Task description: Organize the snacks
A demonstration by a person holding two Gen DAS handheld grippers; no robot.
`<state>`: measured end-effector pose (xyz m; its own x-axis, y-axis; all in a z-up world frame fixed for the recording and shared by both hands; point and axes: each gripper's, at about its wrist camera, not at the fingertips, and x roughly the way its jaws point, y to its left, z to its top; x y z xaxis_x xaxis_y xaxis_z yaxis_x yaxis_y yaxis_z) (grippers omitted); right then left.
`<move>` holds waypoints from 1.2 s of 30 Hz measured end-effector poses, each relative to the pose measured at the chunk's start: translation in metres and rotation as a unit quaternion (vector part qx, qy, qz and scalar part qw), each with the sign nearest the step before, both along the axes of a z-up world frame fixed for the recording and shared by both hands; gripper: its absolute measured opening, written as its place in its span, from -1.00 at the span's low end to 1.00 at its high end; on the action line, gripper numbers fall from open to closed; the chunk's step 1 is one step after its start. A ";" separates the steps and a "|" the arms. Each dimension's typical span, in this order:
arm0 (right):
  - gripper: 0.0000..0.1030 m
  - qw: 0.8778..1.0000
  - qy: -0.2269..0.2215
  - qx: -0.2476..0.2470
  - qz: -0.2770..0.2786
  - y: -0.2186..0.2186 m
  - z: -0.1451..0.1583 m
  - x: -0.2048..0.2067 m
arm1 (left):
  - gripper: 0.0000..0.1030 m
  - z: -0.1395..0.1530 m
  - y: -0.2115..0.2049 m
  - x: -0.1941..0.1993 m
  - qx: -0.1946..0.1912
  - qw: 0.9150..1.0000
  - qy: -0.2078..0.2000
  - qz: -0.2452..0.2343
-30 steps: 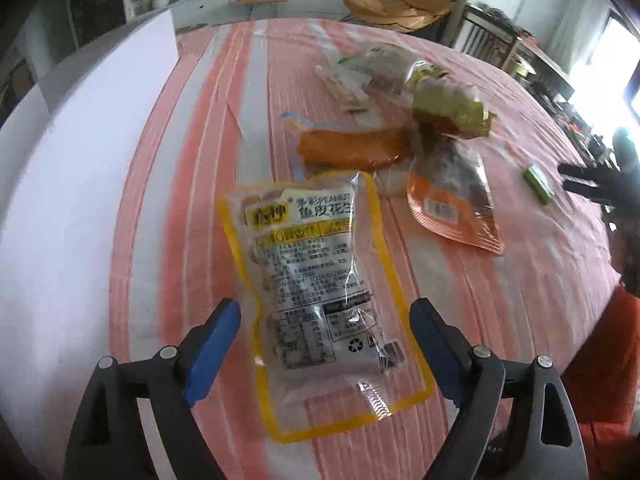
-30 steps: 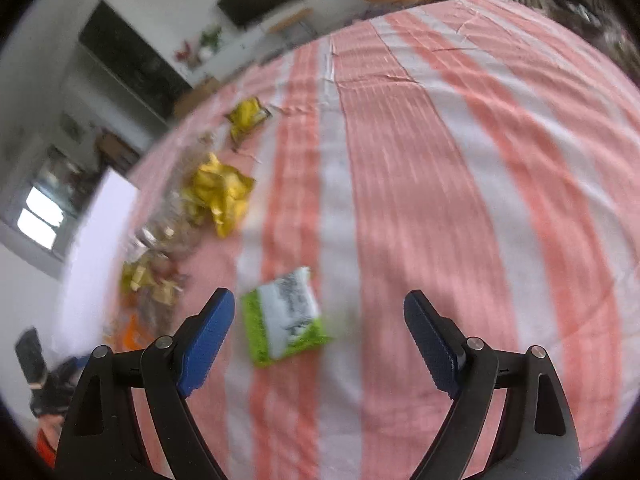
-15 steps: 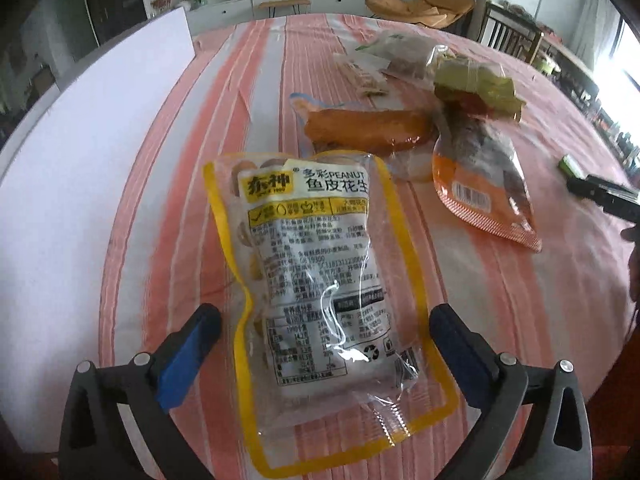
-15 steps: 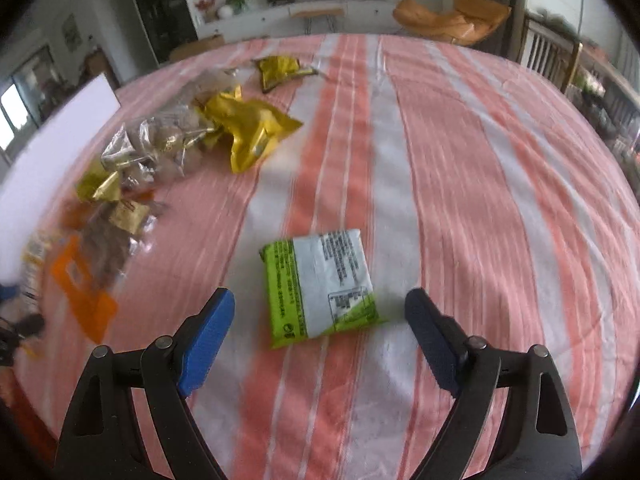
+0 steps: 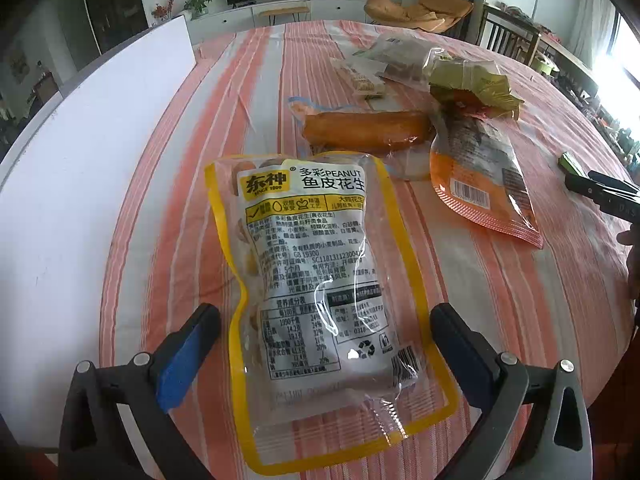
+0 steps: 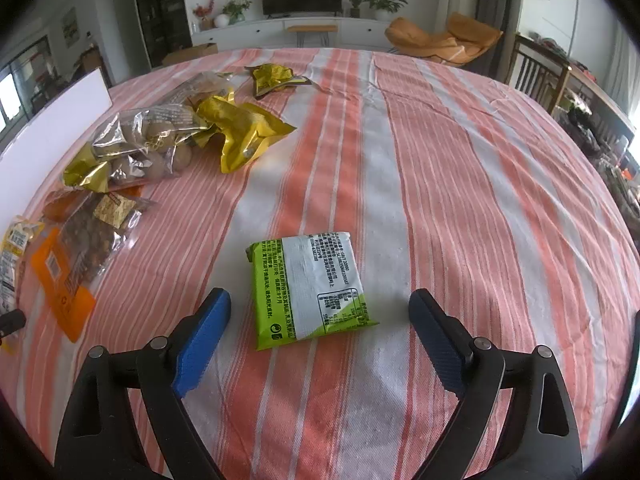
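A yellow-edged peanut packet (image 5: 324,296) lies flat on the striped tablecloth (image 5: 192,128). My left gripper (image 5: 324,344) is open, its blue pads on either side of the packet's lower half, not touching it. A green and white snack packet (image 6: 308,288) lies flat in the right wrist view. My right gripper (image 6: 320,332) is open, its pads on either side of that packet's near end, apart from it. The right gripper's tip also shows at the right edge of the left wrist view (image 5: 600,190).
A white board (image 5: 80,168) lies along the table's left side. Beyond the peanut packet lie a long orange snack (image 5: 364,130), an orange pouch (image 5: 480,184) and clear and gold bags (image 5: 468,80). Gold wrappers (image 6: 240,128) and a clear bag (image 6: 140,144) lie left of the green packet.
Both grippers have moved forward and lower over their packets. The right wrist view has swung level and onto the green packet. Both stay open.
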<state>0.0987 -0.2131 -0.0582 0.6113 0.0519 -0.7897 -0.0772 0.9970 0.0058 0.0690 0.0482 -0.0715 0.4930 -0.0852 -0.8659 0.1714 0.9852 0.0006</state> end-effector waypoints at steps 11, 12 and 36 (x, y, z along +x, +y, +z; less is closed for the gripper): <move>0.80 1.000 0.000 -0.001 0.000 0.001 0.000 0.000 | 1.00 0.001 0.001 -0.003 -0.001 1.000 -0.007 0.001; 0.82 1.000 0.000 -0.001 0.000 0.001 0.000 0.000 | 1.00 0.001 0.001 -0.005 -0.001 1.000 -0.012 -0.002; 0.68 0.978 0.196 0.003 0.070 0.009 0.009 0.042 | 0.82 0.010 0.011 0.031 0.018 0.997 0.056 -0.057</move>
<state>0.1405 -0.2036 -0.0489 0.2473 0.1197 -0.9615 -0.2043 0.9765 0.0690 0.1002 0.0597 -0.0613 0.3821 -0.1025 -0.9184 0.2834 0.9589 0.0109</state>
